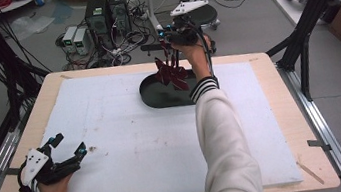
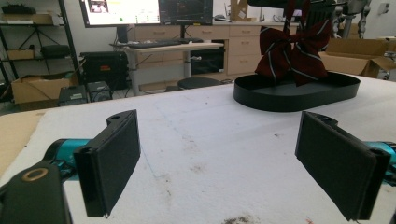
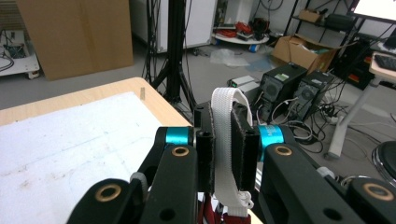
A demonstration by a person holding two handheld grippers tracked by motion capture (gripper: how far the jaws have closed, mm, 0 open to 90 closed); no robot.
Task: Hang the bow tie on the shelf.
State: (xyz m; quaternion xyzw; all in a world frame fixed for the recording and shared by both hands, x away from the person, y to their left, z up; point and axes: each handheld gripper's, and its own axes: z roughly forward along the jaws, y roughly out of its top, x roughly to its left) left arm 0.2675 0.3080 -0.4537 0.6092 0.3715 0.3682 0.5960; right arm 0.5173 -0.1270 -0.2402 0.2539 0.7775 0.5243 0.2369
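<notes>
A: Where the desk (image 1: 272,112) is nearest, what is the left gripper (image 1: 67,150) doing?
B: It rests there, fingers wide apart, holding nothing.
A: And farther back?
B: The right gripper (image 1: 167,35) pinches a white strap (image 3: 224,135). The red bow (image 1: 171,73) hangs from it, over the black tray (image 1: 150,94).

Right gripper (image 1: 167,41) raised over the far end of the black tray (image 1: 151,97), jaws clamped on the bow's white strap (image 3: 227,140), forearm stretched out. Left gripper (image 1: 69,145) rests well nearer than the tray, jaws wide apart.
</notes>
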